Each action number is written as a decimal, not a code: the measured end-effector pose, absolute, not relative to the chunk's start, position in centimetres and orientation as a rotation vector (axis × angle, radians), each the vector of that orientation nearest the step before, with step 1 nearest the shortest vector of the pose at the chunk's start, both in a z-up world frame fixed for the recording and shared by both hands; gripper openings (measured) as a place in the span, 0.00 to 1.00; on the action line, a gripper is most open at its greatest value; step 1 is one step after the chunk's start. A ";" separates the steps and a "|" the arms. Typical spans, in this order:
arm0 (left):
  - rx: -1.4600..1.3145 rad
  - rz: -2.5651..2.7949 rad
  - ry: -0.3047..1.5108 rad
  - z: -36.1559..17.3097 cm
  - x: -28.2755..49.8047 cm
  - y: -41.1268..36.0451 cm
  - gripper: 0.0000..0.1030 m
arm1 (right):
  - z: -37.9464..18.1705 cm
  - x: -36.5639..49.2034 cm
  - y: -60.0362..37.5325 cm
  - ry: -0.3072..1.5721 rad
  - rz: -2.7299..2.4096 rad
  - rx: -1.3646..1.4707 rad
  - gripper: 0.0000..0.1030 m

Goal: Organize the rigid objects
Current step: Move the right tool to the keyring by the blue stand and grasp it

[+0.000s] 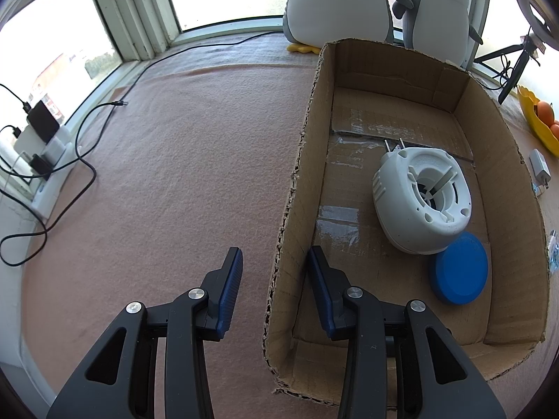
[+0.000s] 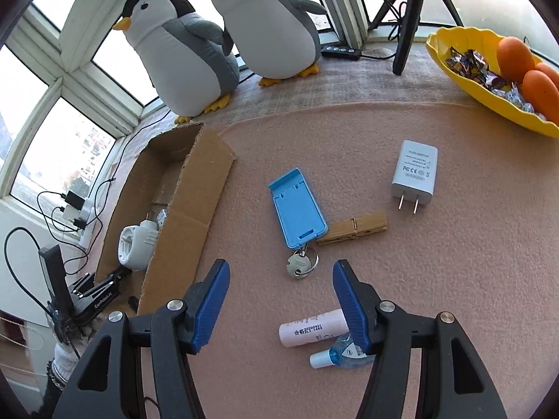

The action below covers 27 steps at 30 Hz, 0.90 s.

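A cardboard box (image 1: pixel 300 160) holds a white plug-in device (image 1: pixel 419 199) and a blue round lid (image 1: pixel 457 272). My left gripper (image 1: pixel 274 262) is open and empty, straddling the box's left wall near its front corner. In the right wrist view, the box (image 2: pixel 195 192) is at left. A blue phone stand (image 2: pixel 297 206), a key (image 2: pixel 298 267), a wooden clothespin (image 2: pixel 353 232), a white charger (image 2: pixel 414 174), a pink tube (image 2: pixel 314 328) and a small blue bottle (image 2: pixel 339 354) lie on the pink cloth. My right gripper (image 2: pixel 281 276) is open and empty, just above the key.
Two plush penguins (image 2: pixel 185 56) stand by the window behind the box. A yellow bowl (image 2: pixel 464 70) with oranges and candies is at the far right. A tripod (image 2: pixel 405 35) stands at the back. Cables and a power strip (image 1: pixel 42 160) lie along the left sill.
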State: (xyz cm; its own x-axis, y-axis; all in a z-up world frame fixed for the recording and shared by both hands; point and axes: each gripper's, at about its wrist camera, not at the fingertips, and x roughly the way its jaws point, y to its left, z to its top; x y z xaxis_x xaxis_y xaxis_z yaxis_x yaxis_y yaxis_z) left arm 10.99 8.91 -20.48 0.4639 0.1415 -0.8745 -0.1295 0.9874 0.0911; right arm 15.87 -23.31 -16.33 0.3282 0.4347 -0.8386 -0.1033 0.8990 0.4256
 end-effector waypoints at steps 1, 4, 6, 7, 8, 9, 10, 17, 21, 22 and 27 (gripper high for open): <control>0.013 0.166 1.076 -20.5 11.0 8.9 0.37 | -16.8 16.1 -23.8 1.202 0.360 0.353 0.51; 0.014 0.166 1.075 -20.5 11.0 9.0 0.37 | -17.9 16.6 -24.4 1.240 0.340 0.390 0.42; 0.013 0.166 1.075 -20.5 11.0 9.0 0.37 | -18.4 16.8 -24.4 1.258 0.337 0.394 0.40; 0.013 0.166 1.076 -20.5 11.0 9.0 0.37 | -18.7 16.9 -24.5 1.267 0.335 0.397 0.39; 0.014 0.166 1.075 -20.5 11.0 9.0 0.37 | -18.9 17.0 -24.5 1.276 0.333 0.406 0.38; 0.013 0.166 1.075 -20.5 11.0 9.0 0.37 | -19.2 17.1 -24.5 1.283 0.333 0.419 0.38; 0.013 0.166 1.075 -20.5 11.0 9.0 0.37 | -19.5 17.2 -24.6 1.291 0.331 0.432 0.37; 0.013 0.166 1.075 -20.5 11.0 9.0 0.37 | -20.6 17.7 -24.2 1.327 0.325 0.453 0.30; 0.013 0.166 1.075 -20.5 11.0 9.0 0.37 | -21.1 18.0 -24.3 1.334 0.324 0.491 0.25; 0.013 0.166 1.075 -20.5 11.0 9.0 0.37 | -21.1 18.1 -24.3 1.335 0.325 0.496 0.25; 0.012 0.166 1.075 -20.5 11.0 9.0 0.37 | -21.3 18.5 -23.9 1.339 0.325 0.495 0.21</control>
